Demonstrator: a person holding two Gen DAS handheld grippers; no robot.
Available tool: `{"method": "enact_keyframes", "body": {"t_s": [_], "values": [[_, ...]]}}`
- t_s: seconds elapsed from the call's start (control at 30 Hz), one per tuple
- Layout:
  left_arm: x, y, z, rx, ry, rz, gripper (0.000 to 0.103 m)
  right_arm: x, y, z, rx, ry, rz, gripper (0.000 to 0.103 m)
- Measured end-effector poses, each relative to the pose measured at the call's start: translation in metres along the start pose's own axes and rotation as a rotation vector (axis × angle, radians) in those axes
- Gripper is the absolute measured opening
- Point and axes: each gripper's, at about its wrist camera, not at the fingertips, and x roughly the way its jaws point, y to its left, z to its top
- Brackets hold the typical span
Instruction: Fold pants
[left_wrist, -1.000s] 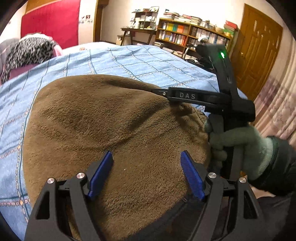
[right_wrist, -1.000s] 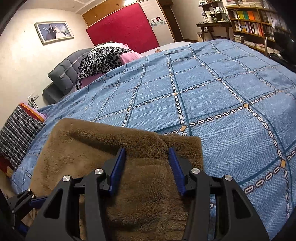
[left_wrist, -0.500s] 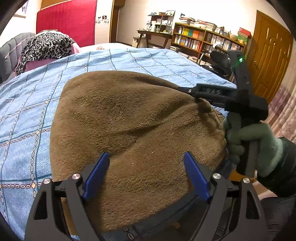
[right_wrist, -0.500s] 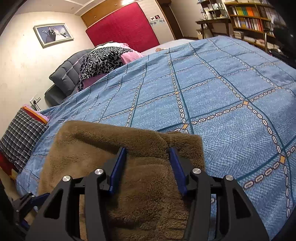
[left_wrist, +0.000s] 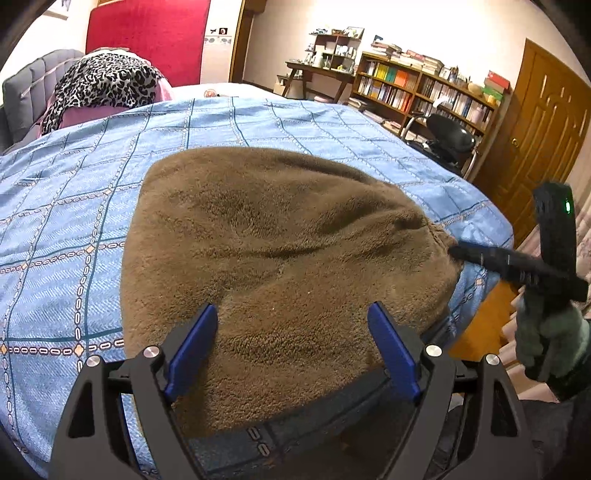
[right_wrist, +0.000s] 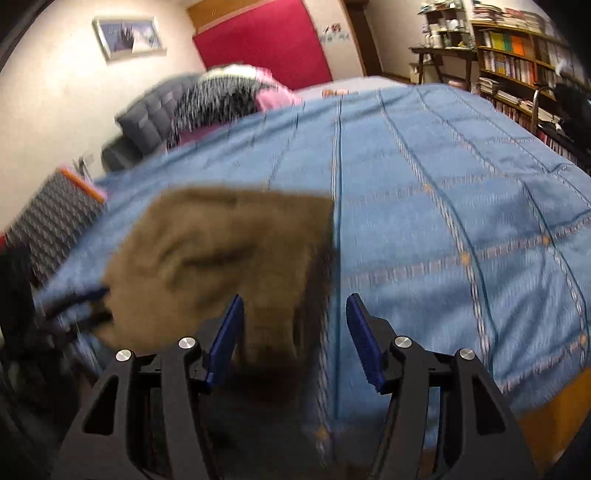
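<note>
Pants (left_wrist: 288, 258): brown fleece, lay folded into a thick pad on the blue quilt (left_wrist: 74, 221), at the near right corner of the bed, with the near hem draped slightly over the bed's near edge. Left gripper (left_wrist: 291, 317) poised above that near hem, jaws released and spread wide, nothing between the pads. Right gripper (right_wrist: 293, 310) at the right-hand edge of the fold, jaws likewise parted and gripping nothing; right wrist view smeared by motion, so contact with the fleece could not be told there, though the left wrist view placed its tips against the right edge. Judged risks: a pinch taking only the top layer, likely with so deep a pile, and so peeling the fold apart; a pull toward the near side dragging the whole pad off the bed, given how close to the edge it sat; springy fleece relaxing open once let go; a fast sweep by the right tool rucking the quilt beneath. Containers: no basket, box or drawer seen near the work; only the far right bookcase (left_wrist: 424, 92), shelves packed with books (left_wrist: 391, 77).
</note>
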Motion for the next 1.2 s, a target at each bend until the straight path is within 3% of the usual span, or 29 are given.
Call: {"method": "enact_keyframes", "body": {"t_s": [0.27,0.43,0.67,0.93,1.07,1.2], "values": [[0.000,0.000,-0.004,-0.002,-0.003,-0.021,0.083,0.015,-0.010,-0.017,0.080,0.030,0.024,0.066],[-0.022,0.017,0.008,-0.083,-0.028,-0.030,0.083,-0.001,-0.022,-0.004,0.148,0.008,0.086,0.066],[-0.036,0.045,0.034,-0.146,-0.082,0.057,0.090,-0.008,-0.027,0.022,0.226,-0.046,0.140,0.068],[-0.012,0.089,0.049,-0.300,-0.005,0.032,0.091,0.019,-0.031,0.038,0.334,-0.017,0.192,0.073],[0.006,0.103,0.050,-0.365,0.045,-0.024,0.091,0.030,-0.029,0.045,0.333,-0.009,0.203,0.081],[0.023,0.118,0.049,-0.435,0.098,-0.067,0.091,0.051,-0.032,0.047,0.348,0.036,0.208,0.081]]}}
